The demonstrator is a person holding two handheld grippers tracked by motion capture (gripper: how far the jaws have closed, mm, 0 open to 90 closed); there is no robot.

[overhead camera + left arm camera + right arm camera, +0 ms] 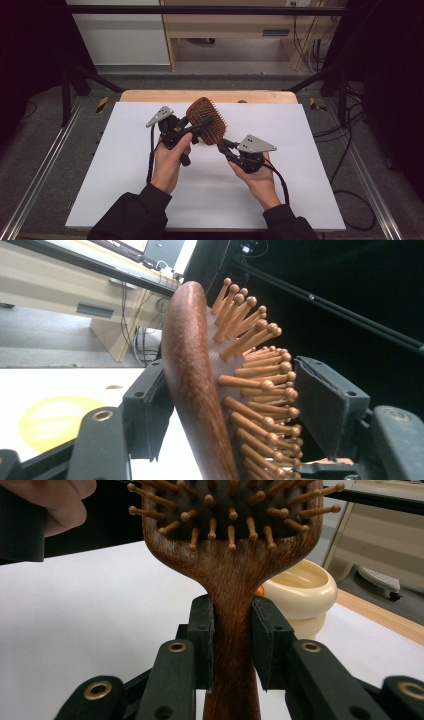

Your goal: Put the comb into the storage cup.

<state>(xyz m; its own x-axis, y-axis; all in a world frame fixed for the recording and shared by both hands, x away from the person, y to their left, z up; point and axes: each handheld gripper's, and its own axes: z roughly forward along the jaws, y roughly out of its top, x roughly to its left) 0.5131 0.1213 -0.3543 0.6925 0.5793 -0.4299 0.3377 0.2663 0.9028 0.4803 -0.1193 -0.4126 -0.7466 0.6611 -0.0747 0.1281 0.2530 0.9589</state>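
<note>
A wooden hairbrush (pixel 214 134) with wooden pegs is held up above the white table top (pixel 125 175). My right gripper (pixel 222 146) is shut on its handle; in the right gripper view the two pads press the handle (pixel 232 580) from both sides, with the gripper (pixel 232 645) just below the brush head. My left gripper (pixel 202 120) reaches around the brush head (pixel 195 390). One pad (pixel 150 410) lies against the smooth back, the other (pixel 325 405) stands just off the peg tips. The left gripper (pixel 235 410) counts as open.
A cream bowl (pixel 300 592) sits on the table behind the brush, with a small orange thing beside it; it shows as a blurred yellow round (pixel 55 420) in the left gripper view. A wooden strip (pixel 150 96) edges the far side. Dark frame rails flank the table.
</note>
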